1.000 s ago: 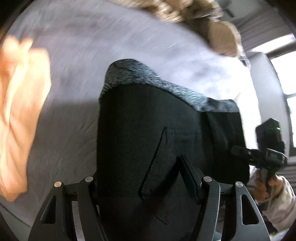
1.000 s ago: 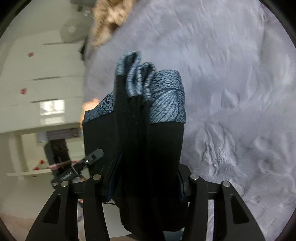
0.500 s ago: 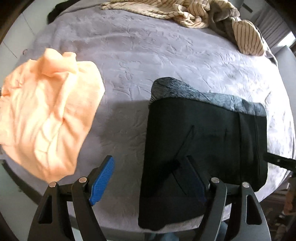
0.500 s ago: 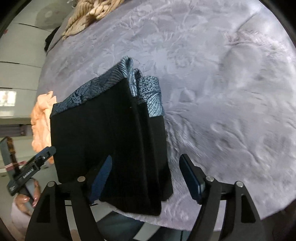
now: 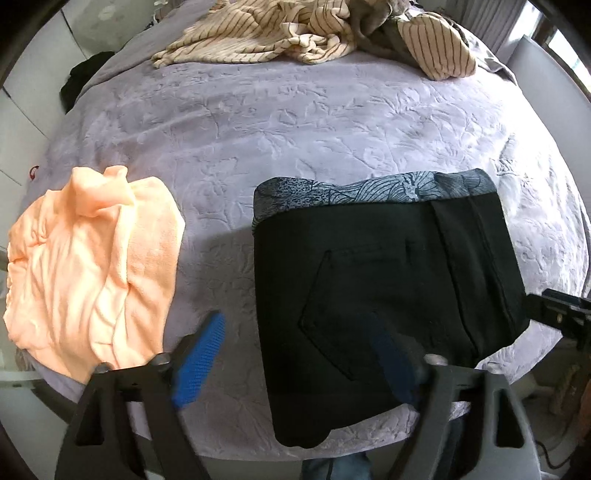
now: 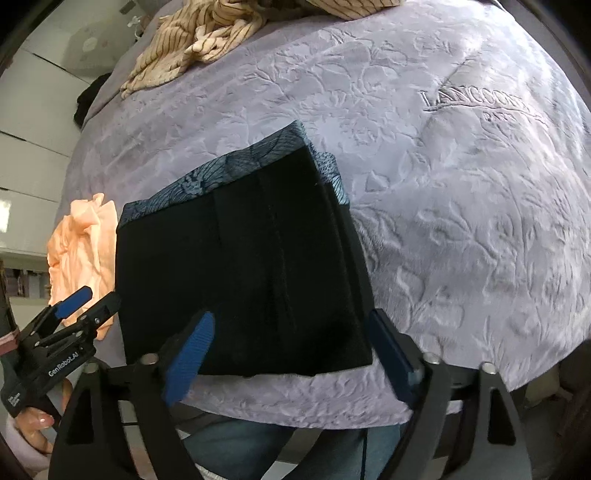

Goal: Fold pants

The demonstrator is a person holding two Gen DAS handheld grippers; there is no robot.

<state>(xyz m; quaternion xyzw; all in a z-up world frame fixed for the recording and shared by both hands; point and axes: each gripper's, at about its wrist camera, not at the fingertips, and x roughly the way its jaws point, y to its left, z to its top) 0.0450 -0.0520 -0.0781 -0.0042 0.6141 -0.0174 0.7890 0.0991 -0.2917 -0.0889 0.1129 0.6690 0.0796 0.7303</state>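
Our left gripper (image 5: 291,363) has its jaws spread wide and opening, with nothing pressed between the blue pads (image 5: 199,363); the left pad hangs over bare bedspread, the right one over the near corner of the pants. Our right gripper (image 6: 288,356) stands the same way: jaws wide and opening, no cloth pinched, its left pad over the near edge of the pants and its right pad just beyond their right side. In the right wrist view the left gripper (image 6: 79,301) also shows at the lower left, jaws apart, with the person's fingers (image 6: 35,424) around its handle.

The pants (image 5: 384,291) lie folded into a compact black rectangle on the lavender bedspread (image 5: 295,122), close to the bed's near edge, free of both grippers. A grey-blue leaf-patterned band (image 5: 373,192) runs along their far edge, and a back pocket faces up. In the right wrist view the pants (image 6: 243,269) show stacked layers along their right side.

We see no containers. We count one pair of pants, one orange garment, one heap of striped cloth and two grippers.

The orange garment (image 5: 88,266) lies crumpled to the left of the pants, apart from them, with bare bedspread between. The striped beige cloth (image 5: 306,33) is bunched at the far side of the bed, well apart from the pants. A small dark item (image 5: 79,79) sits at the bed's far left edge; we cannot tell what it is. Raised lettering (image 6: 476,101) marks the bedspread to the right of the pants. Nothing lies on top of the pants.
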